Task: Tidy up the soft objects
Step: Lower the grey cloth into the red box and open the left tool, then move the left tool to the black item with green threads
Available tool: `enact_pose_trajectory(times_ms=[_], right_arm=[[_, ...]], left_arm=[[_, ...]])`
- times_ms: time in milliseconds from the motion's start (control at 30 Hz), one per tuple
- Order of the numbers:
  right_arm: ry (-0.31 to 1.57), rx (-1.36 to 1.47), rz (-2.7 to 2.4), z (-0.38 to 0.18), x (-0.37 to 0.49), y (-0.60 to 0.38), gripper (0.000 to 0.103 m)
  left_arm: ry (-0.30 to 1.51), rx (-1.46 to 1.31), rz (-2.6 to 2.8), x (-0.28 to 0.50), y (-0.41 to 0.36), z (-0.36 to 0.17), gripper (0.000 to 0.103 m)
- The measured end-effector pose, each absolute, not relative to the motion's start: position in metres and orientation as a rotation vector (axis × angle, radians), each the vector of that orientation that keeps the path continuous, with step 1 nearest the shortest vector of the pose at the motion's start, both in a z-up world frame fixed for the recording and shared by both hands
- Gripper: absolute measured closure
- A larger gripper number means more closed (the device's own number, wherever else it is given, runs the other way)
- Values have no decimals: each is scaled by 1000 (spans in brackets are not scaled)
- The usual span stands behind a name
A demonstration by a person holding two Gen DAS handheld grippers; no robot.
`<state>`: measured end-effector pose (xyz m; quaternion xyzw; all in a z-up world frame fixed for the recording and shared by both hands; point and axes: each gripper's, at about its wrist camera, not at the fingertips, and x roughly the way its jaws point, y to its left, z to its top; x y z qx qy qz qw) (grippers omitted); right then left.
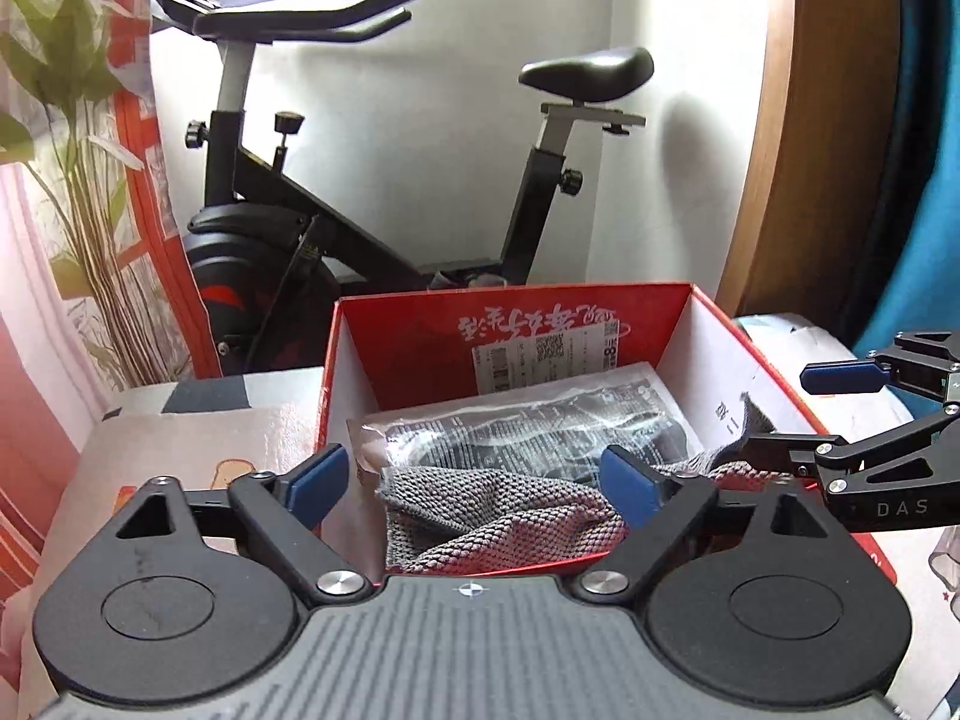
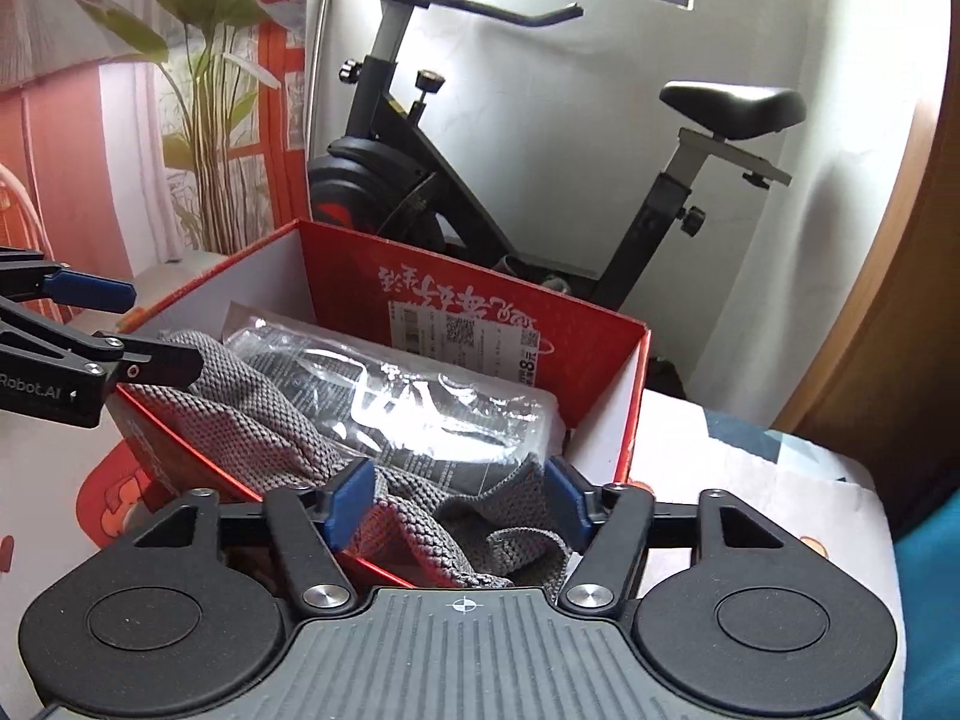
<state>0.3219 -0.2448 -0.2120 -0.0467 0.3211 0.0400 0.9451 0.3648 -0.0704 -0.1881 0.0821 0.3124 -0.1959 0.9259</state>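
Note:
A red cardboard box [image 1: 516,295] with white inner walls stands open in front of both grippers. Inside lies a dark item in a clear plastic packet [image 1: 528,426], and a grey knitted cloth [image 1: 498,522] is heaped against the near wall. My left gripper [image 1: 474,483] hangs over the near rim, open wide, with the cloth below its blue pads and apart from them. My right gripper [image 2: 459,501] is open too; the cloth [image 2: 252,420] bunches loosely between its pads, over the box [image 2: 480,282] rim. Each gripper shows in the other's view, right gripper [image 1: 810,411] and left gripper [image 2: 129,327].
The box sits on a surface covered with a patterned sheet [image 1: 198,438]. Behind it stands a black exercise bike [image 1: 384,204] against a white wall. A leaf-printed curtain [image 1: 78,120] hangs at the left, a wooden door frame [image 1: 798,138] rises at the right.

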Motion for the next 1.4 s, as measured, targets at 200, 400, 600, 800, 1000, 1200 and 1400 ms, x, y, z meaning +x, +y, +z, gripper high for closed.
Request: enact_pose_trajectory(times_ms=[200, 400, 600, 800, 1000, 1200, 1400], right_arm=[[507, -49, 89, -181, 280, -245, 0], [412, -9, 79, -158, 231, -239, 0], [325, 92, 58, -145, 180, -236, 0], [272, 96, 15, -149, 136, -230, 0], [249, 50, -16, -164, 100, -218, 0], [277, 60, -32, -190, 76, -211, 0], [355, 68, -43, -227, 71, -205, 0]], left_arm=[[509, 98, -351, 325, -51, -156, 0], [396, 56, -307, 270, -33, -133, 0], [371, 9, -314, 222, -18, -124, 0], [319, 26, -273, 171, -12, -121, 0], [312, 38, -262, 148, -10, -129, 0], [314, 68, -238, 130, -12, -148, 0], [412, 18, -250, 130, -2, -177, 0]])
